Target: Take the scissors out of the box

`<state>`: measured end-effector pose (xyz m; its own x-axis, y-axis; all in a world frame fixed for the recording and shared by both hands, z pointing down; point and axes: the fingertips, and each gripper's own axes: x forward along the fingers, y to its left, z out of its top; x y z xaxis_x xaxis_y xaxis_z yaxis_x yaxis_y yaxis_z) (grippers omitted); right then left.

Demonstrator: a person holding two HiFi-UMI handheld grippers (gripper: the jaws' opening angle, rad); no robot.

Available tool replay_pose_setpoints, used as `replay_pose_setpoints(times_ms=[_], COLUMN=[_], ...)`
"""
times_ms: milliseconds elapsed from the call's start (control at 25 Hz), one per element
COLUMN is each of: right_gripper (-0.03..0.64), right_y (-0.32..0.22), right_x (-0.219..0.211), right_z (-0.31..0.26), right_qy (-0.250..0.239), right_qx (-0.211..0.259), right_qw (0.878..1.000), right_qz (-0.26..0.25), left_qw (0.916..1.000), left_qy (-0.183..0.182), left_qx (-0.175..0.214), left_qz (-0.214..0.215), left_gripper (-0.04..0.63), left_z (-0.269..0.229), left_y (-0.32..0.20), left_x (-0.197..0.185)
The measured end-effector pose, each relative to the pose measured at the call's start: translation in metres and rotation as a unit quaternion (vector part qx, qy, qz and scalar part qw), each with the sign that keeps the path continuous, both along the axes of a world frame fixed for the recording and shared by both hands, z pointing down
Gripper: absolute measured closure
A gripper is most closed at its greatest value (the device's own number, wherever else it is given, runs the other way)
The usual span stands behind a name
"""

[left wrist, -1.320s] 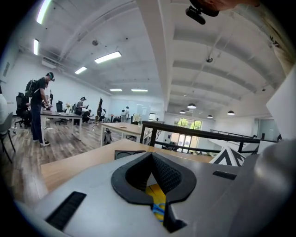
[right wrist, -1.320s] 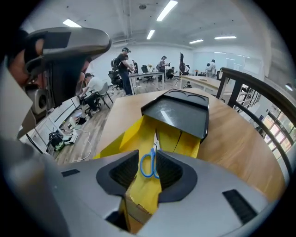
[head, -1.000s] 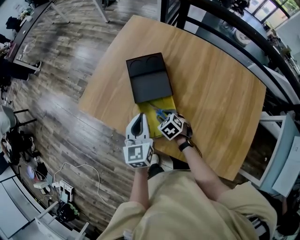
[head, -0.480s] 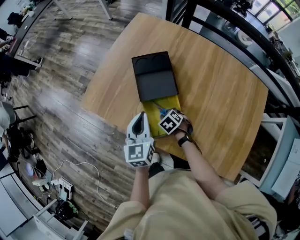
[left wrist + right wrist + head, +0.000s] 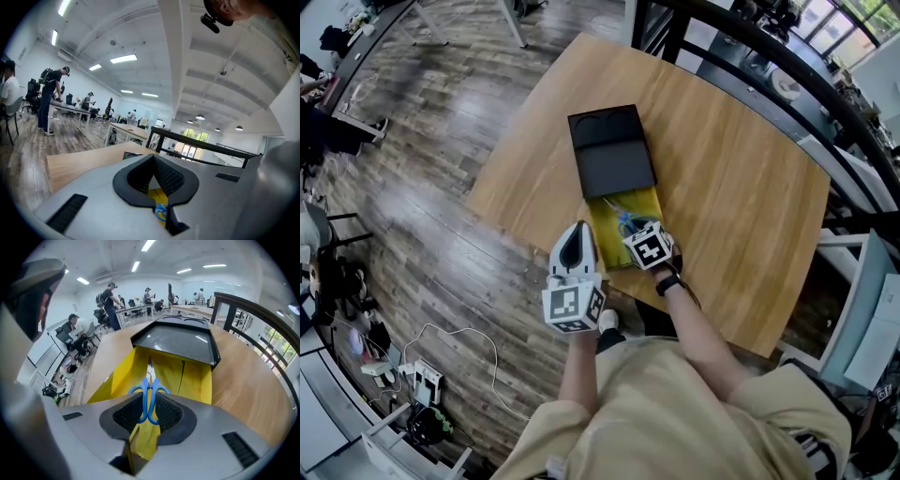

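Observation:
The blue-handled scissors (image 5: 149, 390) lie in the yellow box (image 5: 197, 376), blades pointing under its black lid (image 5: 180, 341), which is slid partway off toward the far side. My right gripper (image 5: 149, 402) points steeply down into the box with its jaws closing. The two handle loops sit between the pads and touch both. In the head view the right gripper (image 5: 630, 227) covers most of the scissors (image 5: 623, 220) at the box's (image 5: 607, 223) near end. My left gripper (image 5: 579, 231) hovers just left of the box, shut and empty, its tips (image 5: 153, 157) meeting.
The box lies near the front edge of a wooden table (image 5: 722, 159). A black railing (image 5: 787, 84) runs past the table's far right side. Wood floor (image 5: 422, 187) lies to the left, with cables and a power strip (image 5: 422, 380) on it.
The right gripper has rolled and settled lower over the scissors' handles. The left gripper has drifted slightly beside the box.

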<state>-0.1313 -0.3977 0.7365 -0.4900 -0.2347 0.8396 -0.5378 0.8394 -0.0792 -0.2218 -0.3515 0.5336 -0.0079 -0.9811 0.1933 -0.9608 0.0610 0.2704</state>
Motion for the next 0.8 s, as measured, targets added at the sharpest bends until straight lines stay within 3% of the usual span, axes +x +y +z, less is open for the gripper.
replay_pose_setpoints(times_ms=[80,440,800], right_gripper=[0.534,0.534,0.534], right_y=[0.004,0.019,0.024], right_x=[0.002,0.015,0.044], right_z=[-0.007,-0.053,-0.141], right_qy=[-0.02,-0.064,-0.137], right_qx=[-0.009,0.033,0.122], right_qw=[1.0,0.996,0.977], right_qz=[0.023,0.058,0.11], left_qw=[1.0,0.9995,0.9956], left_qy=[0.001,-0.005,-0.035], left_qx=[0.007,0.028,0.064], left_qz=[-0.003,0.015,0.059], left_gripper=[0.594,0.594,0.594], left_z=[-0.01,-0.023,-0.057], left_y=[0.001,0.014,0.025], left_x=[-0.003,0.004,0.034])
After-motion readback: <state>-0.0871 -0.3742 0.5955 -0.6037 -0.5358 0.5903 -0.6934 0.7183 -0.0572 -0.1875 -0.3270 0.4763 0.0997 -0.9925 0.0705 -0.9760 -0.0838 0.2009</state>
